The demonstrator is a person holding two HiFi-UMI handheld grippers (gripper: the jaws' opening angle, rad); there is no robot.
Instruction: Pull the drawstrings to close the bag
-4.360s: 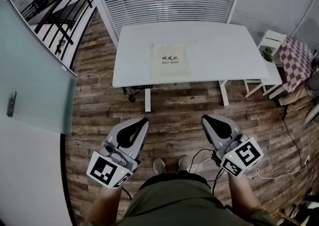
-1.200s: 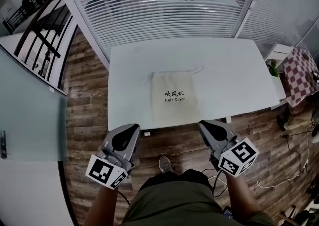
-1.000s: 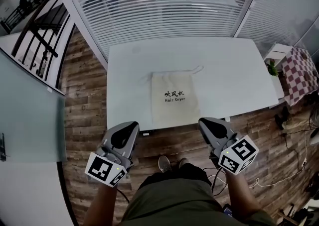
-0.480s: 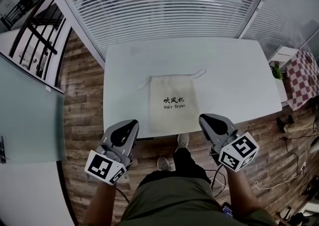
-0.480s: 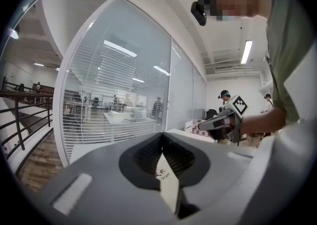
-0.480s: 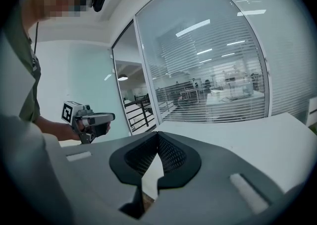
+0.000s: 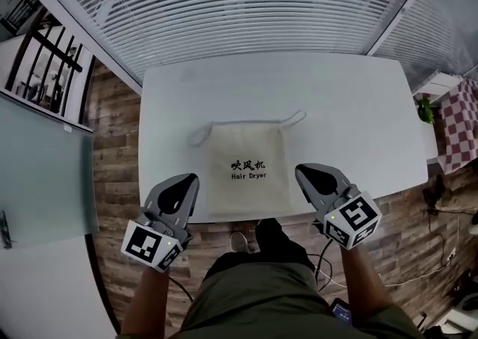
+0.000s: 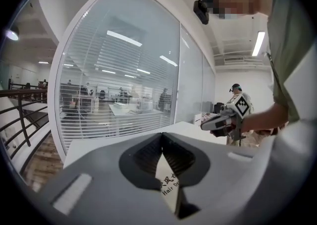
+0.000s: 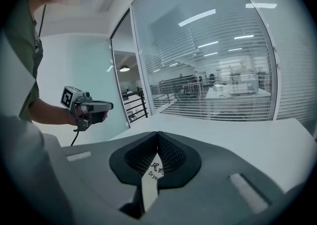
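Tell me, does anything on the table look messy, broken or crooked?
Nothing stands out. The cloth bag lies flat and fairly straight on the white table, with no tear or spill to see. Its drawstring loops poke out at the two far corners, and its mouth is not pulled shut yet.

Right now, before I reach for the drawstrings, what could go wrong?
The left tool and right tool are both shut; they need opening first, or they may shove the cords.
The left drawstring loop and right drawstring loop lie thin and flat on the table, so a grab might catch fabric instead.
The hair dryer bag lies loose by the near edge; an uneven pull could drag it off.
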